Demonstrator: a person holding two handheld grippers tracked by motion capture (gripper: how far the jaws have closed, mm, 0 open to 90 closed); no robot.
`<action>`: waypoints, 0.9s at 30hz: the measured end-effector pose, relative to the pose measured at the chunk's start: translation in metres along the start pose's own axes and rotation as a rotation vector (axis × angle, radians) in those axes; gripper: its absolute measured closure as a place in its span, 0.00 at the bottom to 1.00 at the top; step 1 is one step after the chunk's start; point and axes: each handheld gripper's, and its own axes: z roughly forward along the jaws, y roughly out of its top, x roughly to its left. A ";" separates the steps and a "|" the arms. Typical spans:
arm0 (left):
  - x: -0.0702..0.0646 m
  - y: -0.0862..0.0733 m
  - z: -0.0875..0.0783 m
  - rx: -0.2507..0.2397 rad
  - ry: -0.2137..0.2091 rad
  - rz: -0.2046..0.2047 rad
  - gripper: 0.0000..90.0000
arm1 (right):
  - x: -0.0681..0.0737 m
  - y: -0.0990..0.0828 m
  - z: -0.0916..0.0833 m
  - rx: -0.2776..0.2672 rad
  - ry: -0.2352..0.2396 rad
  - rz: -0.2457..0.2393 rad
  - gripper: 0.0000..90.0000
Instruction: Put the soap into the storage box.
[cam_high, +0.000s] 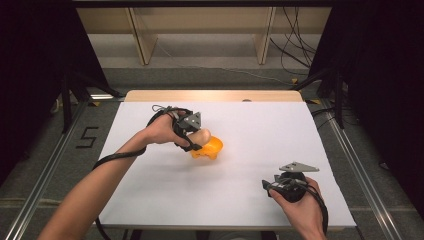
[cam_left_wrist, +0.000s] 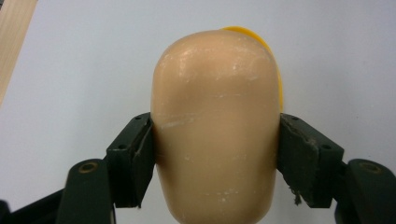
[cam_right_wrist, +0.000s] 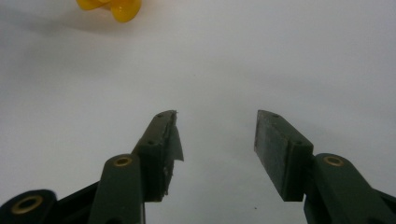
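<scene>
**At mid-bench: left tool clamped on a beige rounded piece**

Near the middle of the white bench (cam_high: 150, 200), the left tool (cam_left_wrist: 217, 154) grips a smooth beige rounded piece (cam_left_wrist: 217, 130) across its sides, both jaws pressed flat against it. It looks hard, glossy and lightly scuffed, so probably stiff, fairly light and prone to slip; the waist between the jaws seems the safest hold. An orange plastic object (cam_high: 210, 148) sits touching or just behind it. The right tool (cam_right_wrist: 217, 140) hovers well apart near the bench's front edge, jaws spread and empty. Nothing obstructs.

Smooth beige rounded piece (cam_left_wrist: 217, 126) over orange bowl (cam_high: 210, 148), mid-table.
</scene>
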 end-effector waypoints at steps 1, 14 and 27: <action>-0.001 0.000 0.001 -0.008 0.006 -0.003 0.36 | 0.000 0.000 -0.001 0.004 -0.005 -0.002 0.55; 0.002 0.001 0.006 -0.008 0.000 -0.005 0.36 | 0.001 0.000 0.000 0.003 -0.001 0.012 0.55; 0.001 0.002 0.010 -0.008 -0.002 -0.008 0.36 | 0.001 0.000 0.001 0.000 0.003 -0.001 0.55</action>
